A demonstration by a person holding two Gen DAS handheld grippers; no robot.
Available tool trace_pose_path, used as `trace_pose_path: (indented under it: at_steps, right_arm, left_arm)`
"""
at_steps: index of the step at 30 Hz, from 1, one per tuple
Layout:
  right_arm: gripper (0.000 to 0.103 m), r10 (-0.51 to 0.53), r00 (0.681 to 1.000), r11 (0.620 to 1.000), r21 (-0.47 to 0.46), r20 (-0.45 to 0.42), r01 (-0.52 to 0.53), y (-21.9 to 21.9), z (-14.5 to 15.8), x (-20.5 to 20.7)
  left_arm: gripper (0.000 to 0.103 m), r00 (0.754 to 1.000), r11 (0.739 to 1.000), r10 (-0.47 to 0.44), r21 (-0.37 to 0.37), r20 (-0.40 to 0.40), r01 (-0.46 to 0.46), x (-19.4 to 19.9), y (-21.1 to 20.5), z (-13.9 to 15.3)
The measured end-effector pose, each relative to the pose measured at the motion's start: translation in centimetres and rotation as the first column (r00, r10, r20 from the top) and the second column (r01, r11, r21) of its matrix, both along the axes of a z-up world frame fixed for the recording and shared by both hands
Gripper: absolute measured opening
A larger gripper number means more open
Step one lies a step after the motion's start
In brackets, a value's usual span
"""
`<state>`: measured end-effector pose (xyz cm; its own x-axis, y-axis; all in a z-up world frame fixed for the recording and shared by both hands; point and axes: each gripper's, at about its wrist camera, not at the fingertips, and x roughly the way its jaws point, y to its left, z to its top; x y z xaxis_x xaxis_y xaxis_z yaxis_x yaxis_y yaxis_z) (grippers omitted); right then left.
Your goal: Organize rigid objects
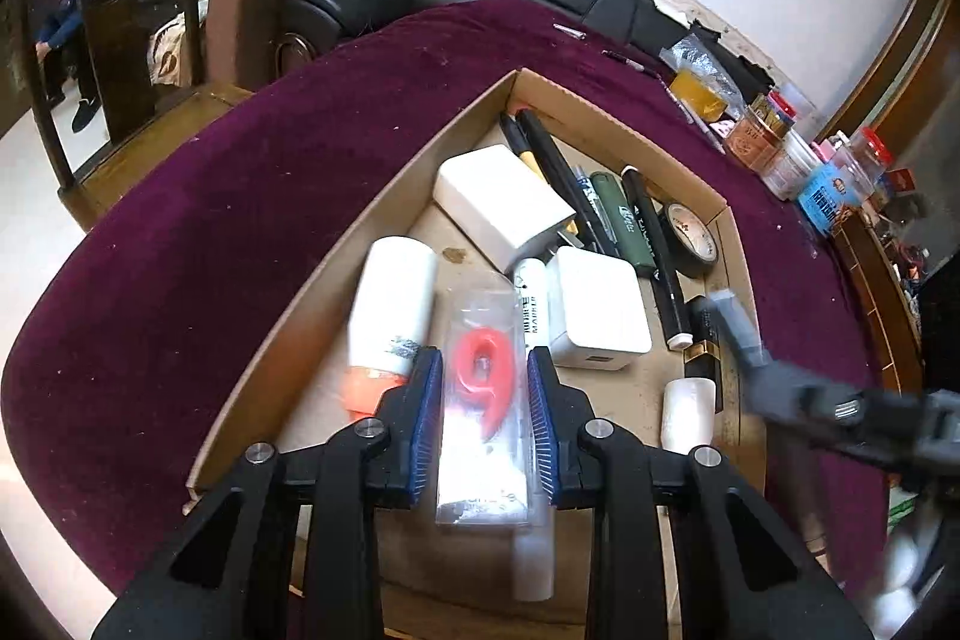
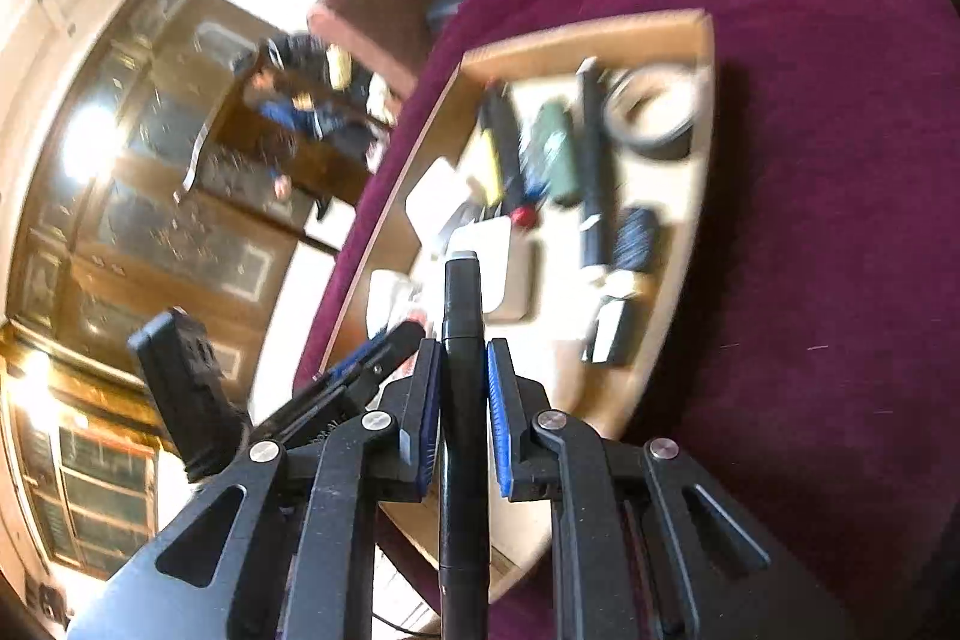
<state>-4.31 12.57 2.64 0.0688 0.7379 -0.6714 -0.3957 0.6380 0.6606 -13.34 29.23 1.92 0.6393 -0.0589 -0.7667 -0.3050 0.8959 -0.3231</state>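
The cardboard box (image 1: 336,244) lay on the purple tablecloth (image 1: 228,172) and held 2 white charger blocks (image 1: 501,202) (image 1: 600,316), 1 white tube with an orange end (image 1: 393,316), 1 white marker (image 1: 534,304), 1 roll of black tape (image 1: 690,238), 1 green cylinder (image 1: 624,223) and several dark pens (image 1: 552,160) bunched along its far side – their exact count could not be told.

Bare cardboard floor showed only in the box's near left corner and beside its right wall; the rest was crowded. Outside the box the cloth lay open on the left as far as the table's rounded edge, while jars and packets (image 1: 780,142) crowded the far right rim.

The left gripper (image 1: 485,418) tilted down over the near part of the box, its blue pads closed narrowly on 1 clear packet holding a red number 9 candle (image 1: 483,388). The right gripper (image 2: 462,400) angled down near the box's near edge – 1 black pen (image 2: 462,340) clamped upright between its nearly shut pads, the tip pointing over the box (image 2: 708,40). In the right wrist view the left gripper (image 2: 360,364) showed at the lower left, blurred.
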Motion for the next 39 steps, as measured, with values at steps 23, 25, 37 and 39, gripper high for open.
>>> trace_pose_path:
  at_steps: [23,25,37,39]
  right_arm:
    - [0.016,-0.079,0.954,0.993,-0.057,0.288,0.1,-3.1,3.2,-4.2]
    - [0.018,-0.1,0.944,0.991,-0.048,0.315,0.121,-4.2,3.7,-4.8]
    - [0.048,-0.114,0.831,0.929,-0.239,0.544,0.283,-8.5,3.6,-8.0]
    - [0.048,-0.097,0.818,0.922,-0.259,0.566,0.289,-8.5,3.7,-8.3]
  left_arm:
    - [0.102,0.807,0.859,0.177,0.312,0.564,-0.407,-11.2,-6.3,12.9]
    - [0.102,0.854,0.886,0.127,0.329,0.505,-0.326,-9.9,-7.3,13.1]
    - [0.102,0.955,0.862,0.142,0.442,0.261,-0.249,-5.8,-10.8,10.4]
    - [0.102,0.962,0.867,0.14,0.441,0.234,-0.233,-5.7,-11.0,10.1]
